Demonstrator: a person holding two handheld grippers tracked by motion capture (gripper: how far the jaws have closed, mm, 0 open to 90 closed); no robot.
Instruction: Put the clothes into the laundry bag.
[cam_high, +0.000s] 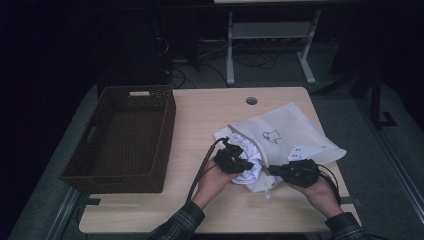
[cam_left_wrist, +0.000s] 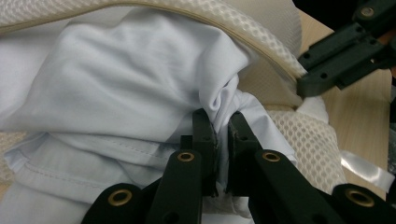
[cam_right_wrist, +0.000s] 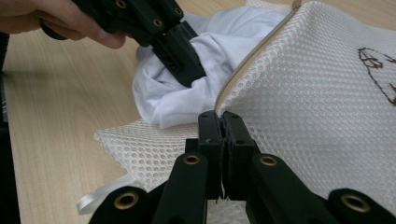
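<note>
— Nearest me, what's on the table (cam_high: 150, 210)?

— Left of the bag (cam_high: 285, 132) stands the basket (cam_high: 122, 137). The shirt (cam_high: 250, 162) bulges from the bag's mouth.

— Your grippers?

— Right gripper (cam_right_wrist: 222, 122) is clamped on the bag's zipper edge; left gripper (cam_left_wrist: 222, 125) pinches a shirt fold.

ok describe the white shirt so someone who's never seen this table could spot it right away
On the light wooden table, right of the dark wicker basket, lies a white mesh bag with a small drawing. The white shirt bulges crumpled from its open mouth, pinched by the left claw: smooth cloth, unlike the bag's netting.
</note>
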